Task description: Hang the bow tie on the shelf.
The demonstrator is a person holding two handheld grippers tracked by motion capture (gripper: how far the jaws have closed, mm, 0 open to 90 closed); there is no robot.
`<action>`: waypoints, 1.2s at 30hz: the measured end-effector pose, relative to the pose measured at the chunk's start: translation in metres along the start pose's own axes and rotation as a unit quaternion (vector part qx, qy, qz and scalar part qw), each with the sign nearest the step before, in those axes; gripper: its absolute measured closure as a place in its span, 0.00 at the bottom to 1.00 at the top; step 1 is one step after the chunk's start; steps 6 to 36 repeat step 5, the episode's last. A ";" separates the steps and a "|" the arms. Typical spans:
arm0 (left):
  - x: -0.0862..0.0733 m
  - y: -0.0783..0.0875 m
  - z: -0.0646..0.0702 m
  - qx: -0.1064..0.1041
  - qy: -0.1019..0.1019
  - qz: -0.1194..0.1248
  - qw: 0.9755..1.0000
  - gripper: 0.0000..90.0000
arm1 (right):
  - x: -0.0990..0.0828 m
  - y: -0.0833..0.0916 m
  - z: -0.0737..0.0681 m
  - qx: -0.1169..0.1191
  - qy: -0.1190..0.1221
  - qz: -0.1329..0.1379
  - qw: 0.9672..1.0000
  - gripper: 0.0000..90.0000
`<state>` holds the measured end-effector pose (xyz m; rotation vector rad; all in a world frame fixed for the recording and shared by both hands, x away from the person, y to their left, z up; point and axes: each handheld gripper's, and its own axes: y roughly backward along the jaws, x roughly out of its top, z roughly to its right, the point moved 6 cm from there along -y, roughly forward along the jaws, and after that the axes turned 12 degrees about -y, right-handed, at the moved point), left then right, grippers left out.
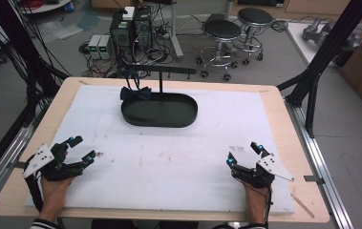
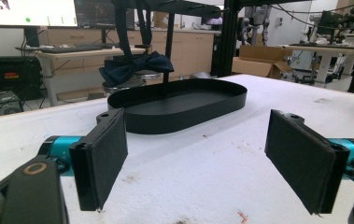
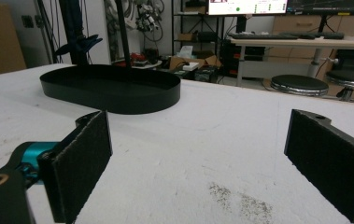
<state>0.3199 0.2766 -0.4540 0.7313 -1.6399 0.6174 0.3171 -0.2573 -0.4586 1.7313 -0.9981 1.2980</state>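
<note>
While both my hands rest at the near edge of the bench (image 1: 283, 119), my left gripper (image 1: 80, 149) sits at the near left corner with its jaws spread wide and nothing between them. My right gripper (image 1: 244, 153) sits at the near right, jaws spread just as wide, also holding nothing. Well ahead of both, toward the far middle of the white mat (image 1: 169, 157), lies a black oval tray (image 1: 176, 119). A thin black stand (image 1: 162, 81) rises from the tray, and a dark blue bow tie (image 1: 135, 93) hangs from its arm above the tray's left end. In the left gripper view the tray (image 2: 198, 109) and bow tie (image 2: 137, 65) lie ahead between my jaws; in the right gripper view the tray (image 3: 118, 100) lies ahead to the left.
</note>
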 end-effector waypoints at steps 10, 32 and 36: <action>0.000 0.000 0.000 0.002 -0.001 -0.001 1.000 0.22 | -0.001 -0.002 -0.001 -0.008 0.005 -0.013 1.000 0.07; 0.000 0.000 0.000 0.002 -0.001 -0.001 1.000 0.22 | -0.001 -0.002 -0.001 -0.008 0.005 -0.013 1.000 0.07; 0.000 0.000 0.000 0.002 -0.001 -0.001 1.000 0.22 | -0.001 -0.002 -0.001 -0.008 0.005 -0.013 1.000 0.07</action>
